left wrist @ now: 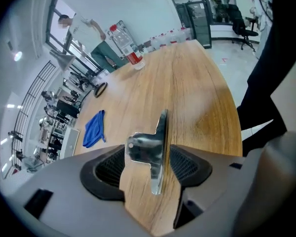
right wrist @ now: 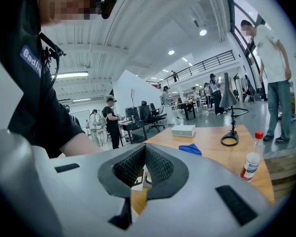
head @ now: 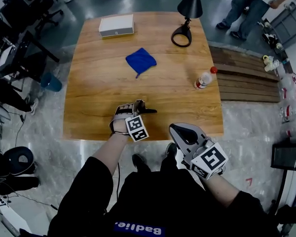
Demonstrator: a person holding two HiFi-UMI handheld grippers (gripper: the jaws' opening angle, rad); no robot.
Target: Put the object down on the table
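Observation:
A small shiny metal bracket [left wrist: 155, 149], a thin plate with a side tab, stands between the jaws of my left gripper [left wrist: 149, 171]. Those jaws are spread wide, and the dark pads [left wrist: 110, 169] sit beside the bracket without pressing on it. In the head view the left gripper [head: 139, 106] points down at the wooden table [head: 98, 98] near its front edge, with the bracket [head: 150, 111] poking out to its right. My right gripper [head: 180, 131] hangs off the table's front edge, shut [right wrist: 145, 163] with nothing in it.
On the table lie a blue cloth [head: 140, 60], a white box [head: 116, 25] at the back, a lamp's ring base [head: 181, 36] and a red-capped bottle [head: 204, 78] on the right. A person [head: 251, 4] stands behind a wooden pallet [head: 246, 78].

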